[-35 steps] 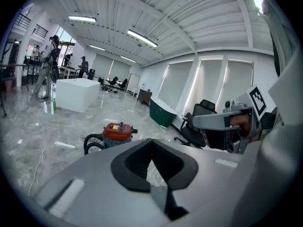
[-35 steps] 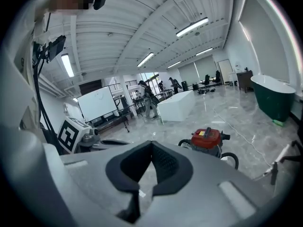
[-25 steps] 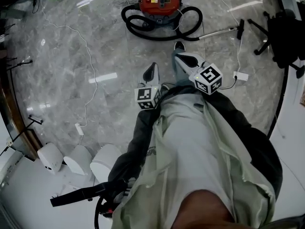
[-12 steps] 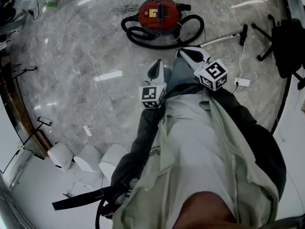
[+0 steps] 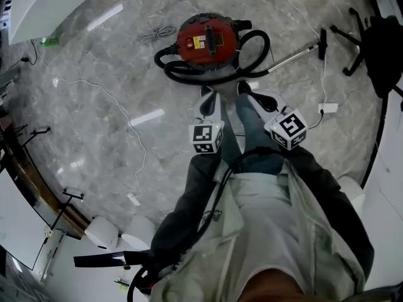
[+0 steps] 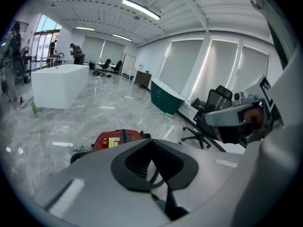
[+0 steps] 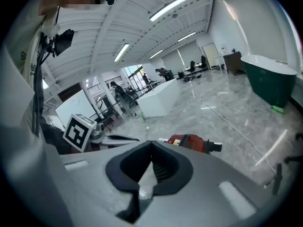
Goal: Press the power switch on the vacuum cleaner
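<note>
With left gripper (image 5: 207, 94), right gripper (image 5: 243, 87) both closed empty, step nearer vacuum cleaner (image 5: 208, 39) and prod switch squarely.

Place: big open-plan office / showroom hall, indoors.
Floor: polished grey marble floor (image 5: 94, 106), wide and open, w/ loose white cable (image 5: 129, 115) across it.
Ceiling: white, w/ long strip lights (image 6: 139, 8).
Walls: tall windows w/ roller blinds (image 6: 222, 74).
Furniture: black office chair (image 6: 213, 108); white block-shaped unit (image 6: 59, 84); dark green tub-shaped unit (image 6: 166, 96).
People: a few standing at far end (image 6: 75, 51), too small for more.
</note>
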Available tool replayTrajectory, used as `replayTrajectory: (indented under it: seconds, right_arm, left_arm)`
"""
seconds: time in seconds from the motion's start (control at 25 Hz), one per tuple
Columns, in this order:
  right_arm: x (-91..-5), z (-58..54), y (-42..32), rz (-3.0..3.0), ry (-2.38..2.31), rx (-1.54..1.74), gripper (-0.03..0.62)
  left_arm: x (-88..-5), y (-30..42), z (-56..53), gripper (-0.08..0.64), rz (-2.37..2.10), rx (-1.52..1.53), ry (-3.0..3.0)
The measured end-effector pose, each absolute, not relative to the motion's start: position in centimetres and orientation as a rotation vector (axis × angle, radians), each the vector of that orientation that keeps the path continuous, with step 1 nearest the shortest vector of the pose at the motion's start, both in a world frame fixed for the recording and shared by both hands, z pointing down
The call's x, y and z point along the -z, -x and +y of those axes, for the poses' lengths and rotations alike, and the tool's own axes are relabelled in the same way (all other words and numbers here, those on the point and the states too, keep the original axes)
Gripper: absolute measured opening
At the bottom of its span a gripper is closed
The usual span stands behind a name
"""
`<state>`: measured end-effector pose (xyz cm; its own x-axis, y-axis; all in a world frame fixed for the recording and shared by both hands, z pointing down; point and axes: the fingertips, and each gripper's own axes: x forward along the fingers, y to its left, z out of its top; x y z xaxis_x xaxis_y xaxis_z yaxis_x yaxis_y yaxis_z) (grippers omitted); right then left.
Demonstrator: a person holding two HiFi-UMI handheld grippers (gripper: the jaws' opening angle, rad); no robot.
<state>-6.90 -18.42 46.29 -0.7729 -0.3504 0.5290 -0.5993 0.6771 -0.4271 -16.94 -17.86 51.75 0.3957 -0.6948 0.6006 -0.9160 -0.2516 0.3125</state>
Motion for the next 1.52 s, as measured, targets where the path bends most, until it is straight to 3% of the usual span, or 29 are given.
replayTrajectory:
  seconds: [0.28,0.52,0.92,1.24,1.52]
  right_arm:
    - [-57.3,-21.0,8.3,-2.441,-0.955,-0.940,0.000]
    - [-64.3,-20.1,8.3,-2.387,-1.039,-0.982,0.000]
    - [-67.5,-24.2,11.2,-2.412,-0.957,-0.807,0.000]
    - [-67.0,-24.2,13.6,-2.452,-0.904,-0.858,0.000]
    - [-68.5,-22.0,13.2,-2.393,-0.863,-0.925,0.000]
  left_arm:
    - [-66.1,24.7,-26.6,0.000,-1.415,-0.676,-2.055]
    - [-72.8,29.1,-31.2,0.000,-1.509,-0.665,-2.059]
    - [-75.3,28.7,-33.5,0.000,-1.501,-0.652,-2.115]
    - [-77.4,28.2,-35.1,0.000,-1.433,-0.563,-2.102]
    - [-78.0,27.8,-34.8,0.002,-1.379,-0.663,-2.140]
